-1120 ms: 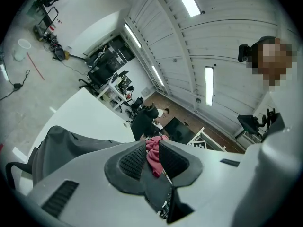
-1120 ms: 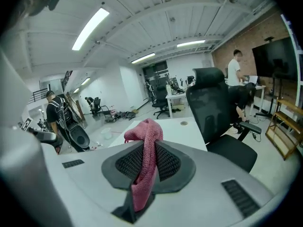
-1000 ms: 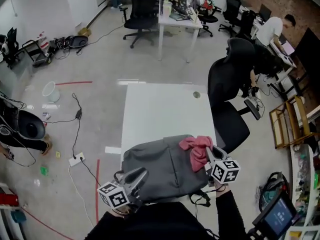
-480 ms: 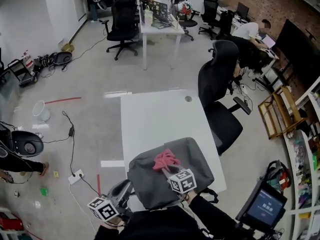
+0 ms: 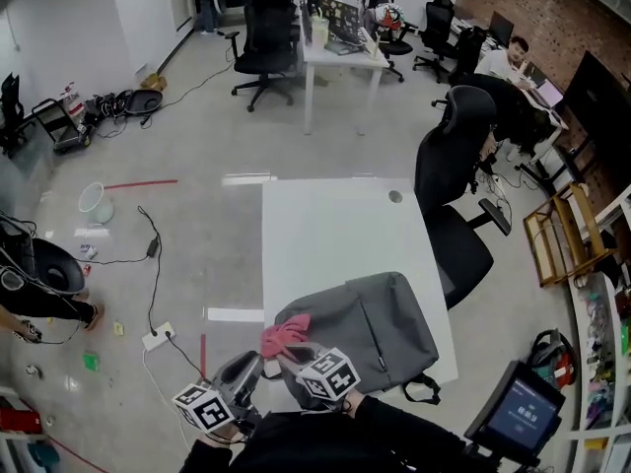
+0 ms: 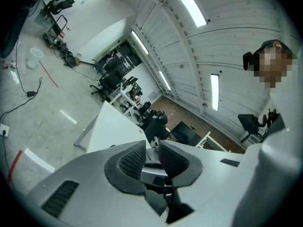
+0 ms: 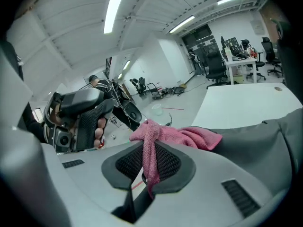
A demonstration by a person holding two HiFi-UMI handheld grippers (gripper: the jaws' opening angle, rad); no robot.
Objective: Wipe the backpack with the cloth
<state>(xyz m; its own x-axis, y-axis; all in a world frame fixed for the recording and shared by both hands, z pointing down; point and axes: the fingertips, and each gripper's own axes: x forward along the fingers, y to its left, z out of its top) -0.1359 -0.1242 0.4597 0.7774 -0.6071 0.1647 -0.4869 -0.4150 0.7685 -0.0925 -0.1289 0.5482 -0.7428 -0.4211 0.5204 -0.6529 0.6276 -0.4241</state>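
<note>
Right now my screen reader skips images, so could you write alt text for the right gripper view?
The right gripper is clamped on a pink cloth, whose free end drapes onto the grey backpack. Beyond lies a white table; the left gripper is at left.

Plain white tabletop (image 5: pixel 325 235), mostly bare. The only thing sitting on it is a grey backpack (image 5: pixel 380 323), lying flat at the near end and taking up nearly the full width from the left edge to the right. One black strap dangles off by the near right corner. There's a small round cable hole (image 5: pixel 394 196) up by the far right corner.
</note>
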